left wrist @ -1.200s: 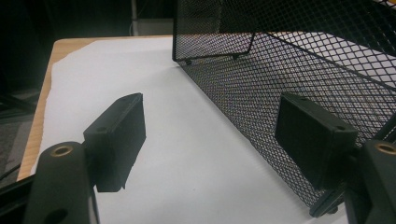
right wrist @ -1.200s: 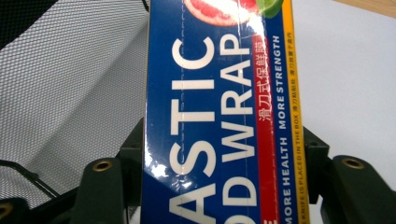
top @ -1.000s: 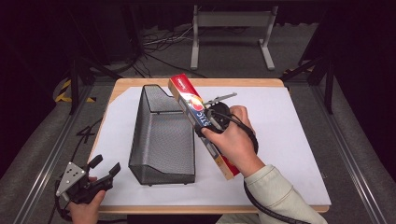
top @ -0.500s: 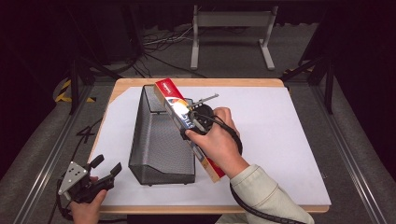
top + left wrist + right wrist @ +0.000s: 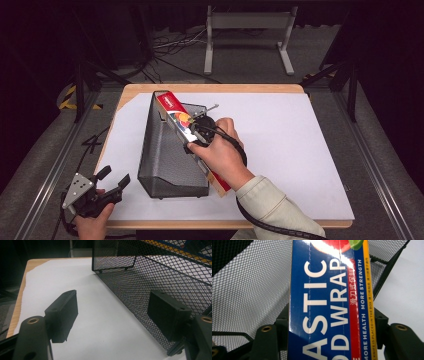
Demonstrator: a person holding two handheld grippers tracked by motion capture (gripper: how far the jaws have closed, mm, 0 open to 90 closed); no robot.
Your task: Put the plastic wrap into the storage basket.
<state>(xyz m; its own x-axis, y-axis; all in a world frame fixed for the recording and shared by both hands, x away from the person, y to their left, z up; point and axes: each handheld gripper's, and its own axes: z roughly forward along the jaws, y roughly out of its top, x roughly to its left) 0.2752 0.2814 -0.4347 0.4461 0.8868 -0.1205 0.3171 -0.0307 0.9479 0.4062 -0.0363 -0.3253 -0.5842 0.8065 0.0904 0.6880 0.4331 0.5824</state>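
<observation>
Over the mesh basket, right gripper clamps blue-red wrap box; left gripper gapes.

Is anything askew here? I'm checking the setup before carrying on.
Yes: the plastic wrap box lies slanted along the right rim of the black mesh basket, its near end sticking out past the basket, gripped by the right gripper. The white sheet has a torn-looking far left corner. Nothing is spilled.

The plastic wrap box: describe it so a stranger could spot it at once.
On the white sheet stands a black mesh basket. The long plastic wrap box leans on its right wall, clamped by the right gripper. Nothing else there is red and blue.
</observation>
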